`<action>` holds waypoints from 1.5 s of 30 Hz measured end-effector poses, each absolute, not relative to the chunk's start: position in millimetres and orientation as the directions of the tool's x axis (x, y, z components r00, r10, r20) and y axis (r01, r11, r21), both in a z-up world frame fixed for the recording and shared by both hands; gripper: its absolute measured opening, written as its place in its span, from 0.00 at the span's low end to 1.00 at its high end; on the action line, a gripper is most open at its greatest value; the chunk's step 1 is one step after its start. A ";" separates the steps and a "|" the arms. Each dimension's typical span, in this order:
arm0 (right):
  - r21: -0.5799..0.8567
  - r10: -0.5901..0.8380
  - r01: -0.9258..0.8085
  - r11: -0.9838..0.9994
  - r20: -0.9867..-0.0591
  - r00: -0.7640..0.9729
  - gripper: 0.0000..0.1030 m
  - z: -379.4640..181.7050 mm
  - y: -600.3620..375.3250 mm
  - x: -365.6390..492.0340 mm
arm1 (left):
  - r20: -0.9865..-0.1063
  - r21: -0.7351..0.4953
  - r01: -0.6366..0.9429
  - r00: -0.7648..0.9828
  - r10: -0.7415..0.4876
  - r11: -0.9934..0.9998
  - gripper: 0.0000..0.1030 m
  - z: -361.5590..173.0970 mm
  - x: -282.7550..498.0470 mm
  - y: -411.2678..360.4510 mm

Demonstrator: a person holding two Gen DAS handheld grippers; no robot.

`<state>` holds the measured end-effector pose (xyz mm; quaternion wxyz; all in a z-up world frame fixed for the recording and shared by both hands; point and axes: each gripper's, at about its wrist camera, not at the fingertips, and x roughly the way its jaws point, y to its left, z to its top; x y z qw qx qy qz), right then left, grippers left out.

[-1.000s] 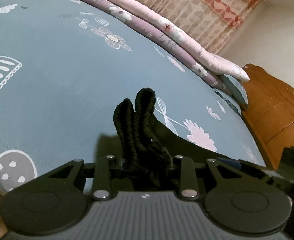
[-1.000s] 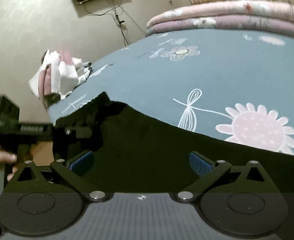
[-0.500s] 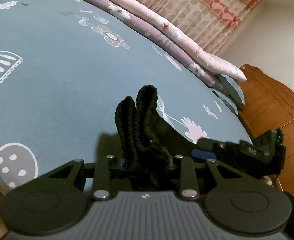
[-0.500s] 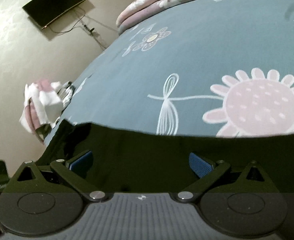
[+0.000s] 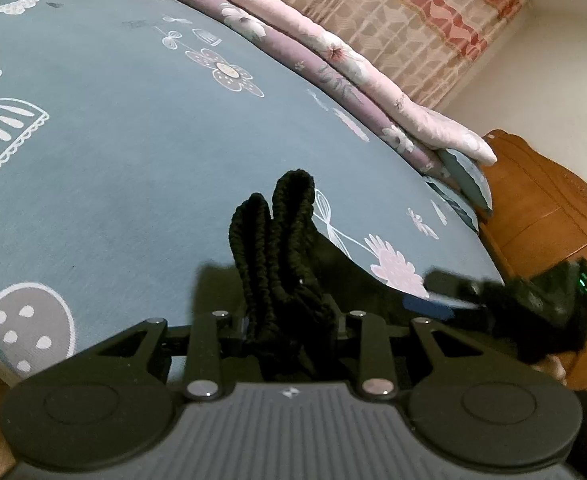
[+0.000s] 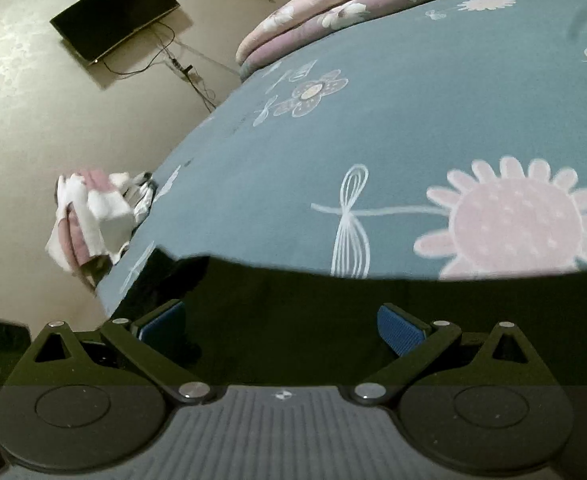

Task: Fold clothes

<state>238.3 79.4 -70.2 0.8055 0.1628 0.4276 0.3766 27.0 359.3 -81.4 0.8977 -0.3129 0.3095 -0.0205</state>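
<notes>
A black garment (image 5: 333,264) lies at the near edge of the blue patterned bed sheet (image 5: 133,160). My left gripper (image 5: 289,320) is shut on a bunched, ribbed edge of it, and two folds (image 5: 277,232) stick up past the fingers. In the right wrist view the black garment (image 6: 293,292) spreads flat under my right gripper (image 6: 281,320). That gripper is open, its blue pads (image 6: 397,328) wide apart and pressing on nothing. The right gripper (image 5: 445,300) also shows, blurred, at the right of the left wrist view.
Folded pink and purple quilts (image 5: 333,52) line the far side of the bed. A wooden headboard (image 5: 553,220) stands at the right. A heap of pink and white clothes (image 6: 93,216) sits at the bed's left corner. A dark screen (image 6: 113,32) hangs on the wall.
The right gripper has come in from the right beside the left one, rolling and sinking closer to the garment. The left gripper still holds the bunched edge in the same place.
</notes>
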 end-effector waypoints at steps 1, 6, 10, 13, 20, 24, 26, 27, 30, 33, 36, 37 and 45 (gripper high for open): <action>0.586 0.743 -0.462 0.666 -0.575 0.342 1.00 -72.2 79.2 234.3 | -0.542 -0.573 -0.157 0.808 -0.229 0.804 0.29 -80.4 26.8 358.0; 0.592 0.718 -0.411 0.693 -0.613 0.330 1.00 -87.2 77.6 214.7 | -0.542 -0.570 -0.160 0.810 -0.223 0.806 0.29 -75.9 25.3 356.3; 0.614 0.725 -0.389 0.687 -0.615 0.311 1.00 -86.6 73.6 197.5 | -0.547 -0.560 -0.161 0.809 -0.216 0.813 0.29 -70.1 21.9 351.2; 0.642 0.731 -0.351 0.682 -0.620 0.285 1.00 -88.4 69.8 184.6 | -0.543 -0.559 -0.158 0.811 -0.216 0.814 0.29 -65.2 19.1 347.2; 0.660 0.732 -0.317 0.681 -0.628 0.264 1.00 -90.9 60.4 148.6 | -0.542 -0.536 -0.139 0.813 -0.213 0.833 0.29 -52.8 16.0 333.6; 0.672 0.737 -0.303 0.675 -0.629 0.246 1.00 -91.7 57.4 132.9 | -0.536 -0.531 -0.127 0.816 -0.215 0.838 0.29 -45.1 14.8 327.3; 0.684 0.743 -0.292 0.669 -0.629 0.230 1.00 -92.5 55.6 125.8 | -0.533 -0.530 -0.125 0.818 -0.215 0.839 0.29 -41.5 14.6 324.2; 0.689 0.746 -0.286 0.666 -0.628 0.223 1.00 -92.9 54.4 122.5 | -0.533 -0.528 -0.123 0.819 -0.214 0.840 0.29 -39.1 14.9 322.5; 0.697 0.748 -0.273 0.663 -0.628 0.213 1.00 -93.4 49.4 112.8 | -0.526 -0.523 -0.113 0.823 -0.216 0.845 0.29 -30.8 15.1 315.2; 0.697 0.744 -0.262 0.668 -0.620 0.249 1.00 -84.7 35.9 107.5 | -0.515 -0.517 -0.092 0.827 -0.223 0.851 0.29 -20.8 14.7 304.3; 0.664 0.716 -0.274 0.696 -0.613 0.334 1.00 -67.5 14.7 105.0 | -0.506 -0.509 -0.072 0.831 -0.231 0.858 0.29 -11.2 15.2 293.2; 0.644 0.699 -0.279 0.712 -0.613 0.369 1.00 -60.8 5.6 104.2 | -0.505 -0.504 -0.065 0.831 -0.233 0.861 0.29 -7.9 16.5 288.5; 0.543 0.550 -0.198 0.816 -0.622 0.558 1.00 -38.5 -88.2 97.1 | -0.513 -0.493 -0.035 0.819 -0.258 0.870 0.29 8.2 33.3 250.5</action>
